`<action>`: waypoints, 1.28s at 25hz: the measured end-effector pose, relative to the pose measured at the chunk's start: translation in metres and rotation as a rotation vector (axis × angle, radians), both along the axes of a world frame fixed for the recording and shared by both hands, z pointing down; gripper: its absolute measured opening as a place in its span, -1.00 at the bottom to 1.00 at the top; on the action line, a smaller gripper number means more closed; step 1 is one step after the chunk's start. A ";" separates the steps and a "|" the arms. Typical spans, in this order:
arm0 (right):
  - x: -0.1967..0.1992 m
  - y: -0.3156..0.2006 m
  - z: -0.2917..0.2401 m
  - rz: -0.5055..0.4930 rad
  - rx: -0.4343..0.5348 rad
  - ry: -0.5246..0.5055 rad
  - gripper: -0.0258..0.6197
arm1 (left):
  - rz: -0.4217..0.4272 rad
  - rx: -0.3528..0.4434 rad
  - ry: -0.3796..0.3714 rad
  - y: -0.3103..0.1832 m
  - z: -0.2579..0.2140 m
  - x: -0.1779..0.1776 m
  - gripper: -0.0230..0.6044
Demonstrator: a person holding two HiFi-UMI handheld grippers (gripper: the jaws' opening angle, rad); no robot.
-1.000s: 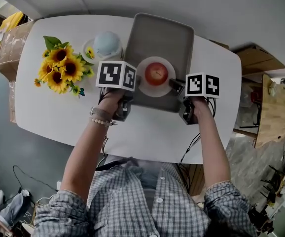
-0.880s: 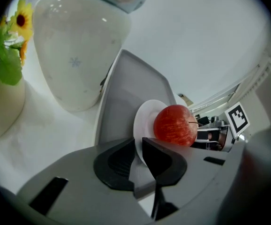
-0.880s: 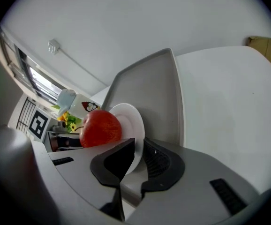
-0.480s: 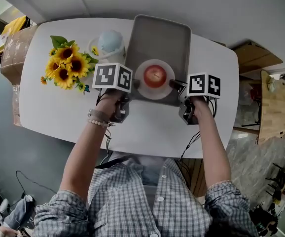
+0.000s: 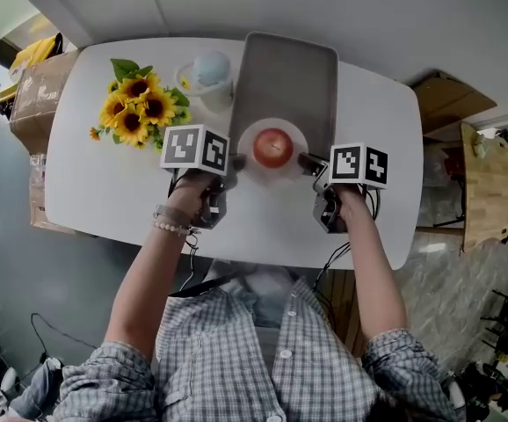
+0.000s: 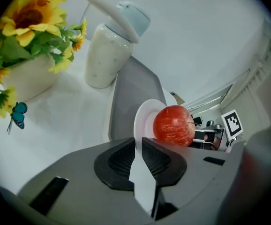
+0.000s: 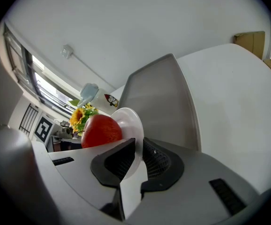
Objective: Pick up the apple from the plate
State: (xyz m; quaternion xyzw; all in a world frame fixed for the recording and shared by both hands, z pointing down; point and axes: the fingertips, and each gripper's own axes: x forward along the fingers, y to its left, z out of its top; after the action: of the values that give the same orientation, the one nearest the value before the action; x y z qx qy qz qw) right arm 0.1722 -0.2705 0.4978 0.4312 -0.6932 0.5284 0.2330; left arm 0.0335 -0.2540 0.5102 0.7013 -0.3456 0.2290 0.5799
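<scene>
Jaws of left gripper [image 6: 139, 146] clamped on left rim of white plate [image 6: 142, 121]; jaws of right gripper [image 7: 136, 150] clamped on opposite rim. Red apple [image 5: 272, 146] sits at plate centre, between the 2 grippers, just beyond each pair of jaws, about equally near both. Plate at near end of grey tray [image 5: 289, 77] on counter [image 5: 105, 192]. Apple round, no long axis; whichever gripper takes it likely has to let go of rim first.

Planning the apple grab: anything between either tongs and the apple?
No separate object. But the left tongs and right tongs each clamp opposite rims of the plate, with the apple sitting between them.
</scene>
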 end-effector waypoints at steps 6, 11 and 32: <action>-0.011 0.038 -0.004 0.027 0.020 -0.006 -0.74 | 0.031 0.005 -0.022 0.033 -0.001 -0.012 -0.77; -0.018 0.066 -0.003 0.032 0.014 -0.010 -0.74 | 0.090 -0.001 -0.045 0.061 0.002 -0.017 -0.76; -0.026 0.126 0.056 0.001 -0.130 0.043 -0.74 | 0.249 -0.082 -0.135 0.112 0.057 -0.027 -0.77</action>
State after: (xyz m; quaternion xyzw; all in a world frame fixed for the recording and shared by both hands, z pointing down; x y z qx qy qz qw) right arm 0.1463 -0.1448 0.5535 0.4266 -0.6521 0.5631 0.2752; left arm 0.0069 -0.1421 0.5672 0.6976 -0.2844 0.3596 0.5505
